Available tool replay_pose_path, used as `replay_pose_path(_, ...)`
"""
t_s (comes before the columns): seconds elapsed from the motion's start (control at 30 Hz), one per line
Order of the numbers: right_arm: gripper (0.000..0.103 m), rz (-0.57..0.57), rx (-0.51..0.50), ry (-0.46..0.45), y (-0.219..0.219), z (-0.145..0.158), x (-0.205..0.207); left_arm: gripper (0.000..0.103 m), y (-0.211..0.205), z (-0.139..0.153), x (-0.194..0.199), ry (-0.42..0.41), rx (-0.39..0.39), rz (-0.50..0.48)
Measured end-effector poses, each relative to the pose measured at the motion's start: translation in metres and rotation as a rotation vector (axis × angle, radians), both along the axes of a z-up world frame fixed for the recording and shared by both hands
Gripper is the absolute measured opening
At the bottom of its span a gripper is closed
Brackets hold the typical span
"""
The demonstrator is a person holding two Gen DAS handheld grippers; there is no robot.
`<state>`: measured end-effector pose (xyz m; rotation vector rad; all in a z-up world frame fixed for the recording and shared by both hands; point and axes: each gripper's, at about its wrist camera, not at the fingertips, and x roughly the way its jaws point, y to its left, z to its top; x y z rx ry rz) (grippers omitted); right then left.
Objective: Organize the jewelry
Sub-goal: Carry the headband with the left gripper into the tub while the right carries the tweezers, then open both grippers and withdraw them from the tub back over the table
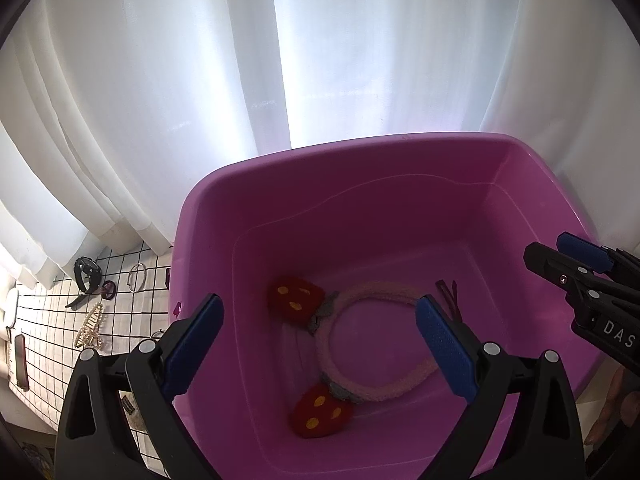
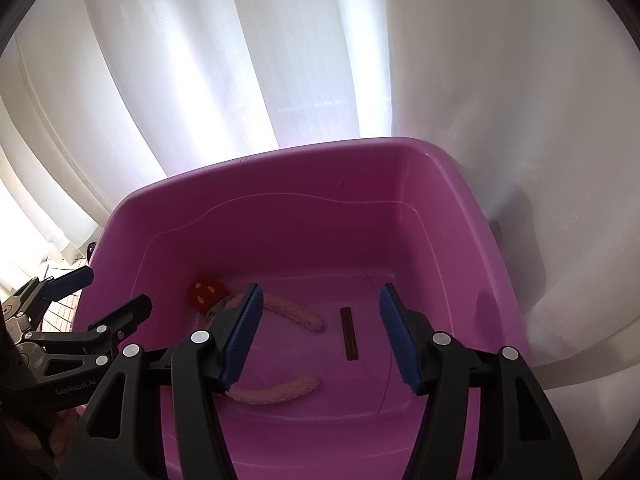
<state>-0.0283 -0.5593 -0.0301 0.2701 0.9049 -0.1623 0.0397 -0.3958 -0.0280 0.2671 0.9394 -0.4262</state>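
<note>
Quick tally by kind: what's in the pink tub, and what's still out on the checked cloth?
In the tub:
Headband: 1
Hair clip: 1
On the cloth:
Watch: 1
Bangle: 1
Claw clip: 1
Dark ring-like piece: 1, too small to identify
Total: 6

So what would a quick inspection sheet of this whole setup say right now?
Surface: white grid-patterned cloth, left of the bin.
Job's things: pink bin holds a fuzzy headband with red strawberry ears and a dark hair clip. On the cloth: black watch, bangle, gold claw clip.
Clutter: dark flat case at the cloth's edge.
Grippers: left tool and right tool both open, empty, over the bin.
Cables: nothing seen.
Surroundings: white curtains behind.
</note>
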Motion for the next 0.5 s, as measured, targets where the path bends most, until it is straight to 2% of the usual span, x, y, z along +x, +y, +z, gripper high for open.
replay_pose_path(0.5,0.06,0.063,0.024,-0.042,0.025,0.014,-0.007,0.095,0.03,0.02,-0.013,-0.015,-0.059,0.041)
